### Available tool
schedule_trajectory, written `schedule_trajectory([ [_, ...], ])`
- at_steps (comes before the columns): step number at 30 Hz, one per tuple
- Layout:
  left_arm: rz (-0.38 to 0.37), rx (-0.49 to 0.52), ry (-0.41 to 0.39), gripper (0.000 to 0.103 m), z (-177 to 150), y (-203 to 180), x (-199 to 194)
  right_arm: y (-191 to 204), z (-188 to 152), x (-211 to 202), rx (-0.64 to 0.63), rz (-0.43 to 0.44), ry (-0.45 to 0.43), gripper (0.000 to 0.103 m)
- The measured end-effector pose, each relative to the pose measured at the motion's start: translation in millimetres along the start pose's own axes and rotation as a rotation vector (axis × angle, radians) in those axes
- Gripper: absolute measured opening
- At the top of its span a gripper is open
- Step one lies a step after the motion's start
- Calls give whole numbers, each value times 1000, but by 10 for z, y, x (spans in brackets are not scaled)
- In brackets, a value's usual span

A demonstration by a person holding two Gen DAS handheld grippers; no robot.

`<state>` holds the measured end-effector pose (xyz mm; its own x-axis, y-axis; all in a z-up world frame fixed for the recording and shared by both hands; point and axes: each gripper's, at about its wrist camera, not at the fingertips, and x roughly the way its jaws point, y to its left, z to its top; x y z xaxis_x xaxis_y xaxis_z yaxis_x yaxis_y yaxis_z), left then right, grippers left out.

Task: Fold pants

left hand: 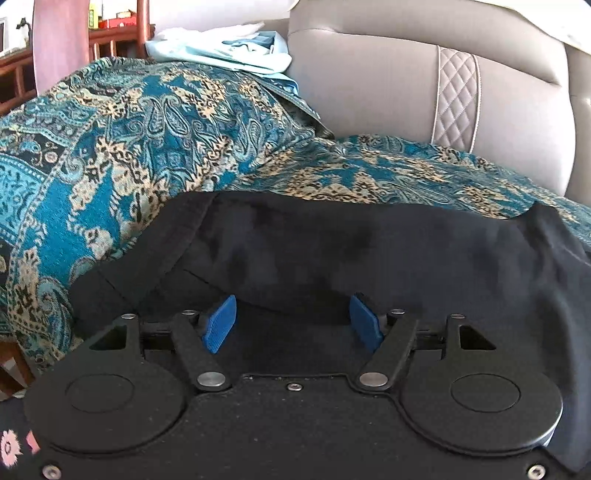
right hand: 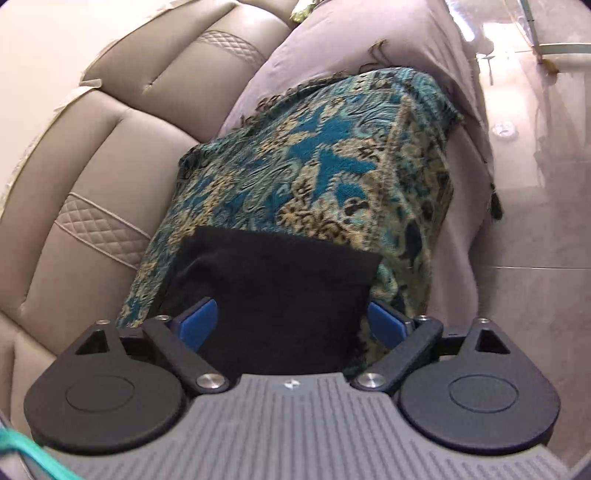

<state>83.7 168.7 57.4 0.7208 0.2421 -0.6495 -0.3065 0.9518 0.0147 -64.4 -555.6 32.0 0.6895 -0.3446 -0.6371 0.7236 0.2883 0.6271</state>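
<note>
The black pants [left hand: 332,251] lie flat on a teal and gold patterned throw [left hand: 140,122] over the sofa seat. My left gripper [left hand: 291,319] hovers low over the pants, open, its blue pads [left hand: 219,325] apart with dark cloth lying beneath the gap. In the right wrist view one end of the pants [right hand: 280,280] stretches out from between the jaws onto the throw [right hand: 325,162]. My right gripper [right hand: 291,321] stands wide open. The cloth fills the space between its pads [right hand: 386,321], and neither pad visibly presses on it.
The beige leather sofa back [left hand: 388,81] rises behind the seat. A pile of pale blue clothes [left hand: 221,48] sits at the far end. A mauve cushion [right hand: 351,44] lies beyond the throw, with glossy tiled floor [right hand: 535,184] to the right. Wooden furniture [left hand: 118,33] stands far left.
</note>
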Motion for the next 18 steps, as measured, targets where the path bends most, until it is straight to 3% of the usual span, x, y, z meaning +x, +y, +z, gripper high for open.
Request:
schedule_trajectory([
  [5, 76, -10, 8, 69, 81, 21, 91, 132, -32, -2, -53, 15, -8, 90],
  [8, 106, 32, -19, 47, 195, -94, -2, 207, -62, -8, -96, -37, -38, 90],
  [11, -17, 117, -122, 47, 222, -351, -278, 308, -93, -62, -167, -52, -83, 90],
  [13, -151, 189, -160, 46, 213, -602, -467, 383, -122, -93, -218, -48, -105, 90],
  [15, -313, 257, -160, 42, 191, -886, -590, 430, -140, -95, -246, -45, -110, 90],
  [18, -475, 351, -139, 38, 134, -1330, -624, 449, -144, -54, -240, -44, -91, 90],
])
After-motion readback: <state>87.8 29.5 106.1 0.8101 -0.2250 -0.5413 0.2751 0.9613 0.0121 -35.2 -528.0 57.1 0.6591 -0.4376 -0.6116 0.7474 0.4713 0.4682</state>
